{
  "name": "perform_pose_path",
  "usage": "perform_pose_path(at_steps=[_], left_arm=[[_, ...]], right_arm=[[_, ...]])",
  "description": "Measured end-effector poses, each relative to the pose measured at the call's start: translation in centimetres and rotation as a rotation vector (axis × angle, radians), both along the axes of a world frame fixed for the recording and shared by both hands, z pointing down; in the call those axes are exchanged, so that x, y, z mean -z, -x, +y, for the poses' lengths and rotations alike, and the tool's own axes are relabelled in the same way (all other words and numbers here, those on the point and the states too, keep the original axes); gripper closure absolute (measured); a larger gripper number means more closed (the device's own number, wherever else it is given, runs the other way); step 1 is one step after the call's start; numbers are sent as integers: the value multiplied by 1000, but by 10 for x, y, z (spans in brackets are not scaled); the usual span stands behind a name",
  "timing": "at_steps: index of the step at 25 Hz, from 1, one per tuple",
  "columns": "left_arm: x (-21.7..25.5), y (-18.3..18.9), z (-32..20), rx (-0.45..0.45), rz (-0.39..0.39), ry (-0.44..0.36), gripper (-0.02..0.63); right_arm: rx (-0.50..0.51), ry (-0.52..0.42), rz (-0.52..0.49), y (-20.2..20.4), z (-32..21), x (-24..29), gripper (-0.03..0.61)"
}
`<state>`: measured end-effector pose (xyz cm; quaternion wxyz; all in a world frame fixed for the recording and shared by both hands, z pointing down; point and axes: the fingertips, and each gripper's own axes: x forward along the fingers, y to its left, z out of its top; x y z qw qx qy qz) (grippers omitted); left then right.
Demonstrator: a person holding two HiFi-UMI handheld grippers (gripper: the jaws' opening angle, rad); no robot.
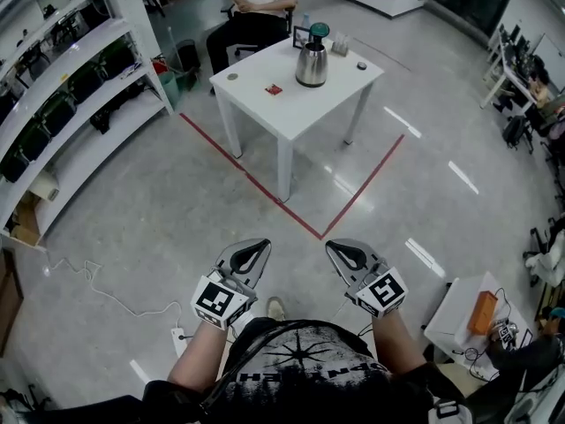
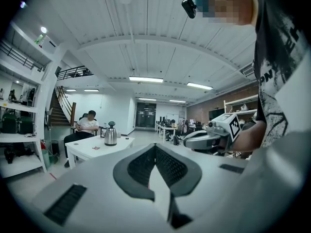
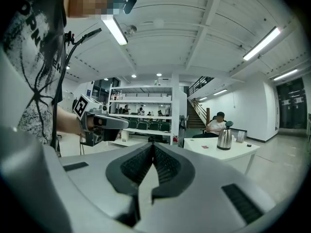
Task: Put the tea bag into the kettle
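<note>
A steel kettle [image 1: 312, 63] with a dark green lid stands on the far side of a white table [image 1: 331, 95], well ahead of me. A small red tea bag [image 1: 274, 88] lies flat on the tabletop to the kettle's left. My left gripper [image 1: 262, 246] and right gripper [image 1: 332, 246] are held side by side low in front of my body, far from the table, both shut with nothing between the jaws. In the left gripper view the kettle [image 2: 111, 136] and tea bag [image 2: 95, 148] look small and distant. The right gripper view shows the kettle [image 3: 224, 139] at its right.
A person sits in a chair [image 1: 258, 9] just behind the table. White shelving [image 1: 62, 87] lines the left side. Red tape [image 1: 296, 215] marks the floor around the table. A cable and power strip [image 1: 177, 334] lie near my feet; a small stand [image 1: 468, 312] is at right.
</note>
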<state>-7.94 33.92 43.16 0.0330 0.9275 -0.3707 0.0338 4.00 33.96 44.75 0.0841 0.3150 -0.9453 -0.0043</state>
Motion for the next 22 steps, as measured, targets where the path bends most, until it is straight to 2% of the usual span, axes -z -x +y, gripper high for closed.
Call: perform_pose_path(at_steps=[9,16,22], left_arm=[[-12,35,-37,-59,11,6,606],[-14,35,-50,-114,18,-5,606],[-23,27,-73,-125,24,7,606]], right_arm=[[-13,-20,0,53,-47,-1,568],[-48,-9,19,51,-65,-6,568],[-26,-3,27,50,-87,-13,568]])
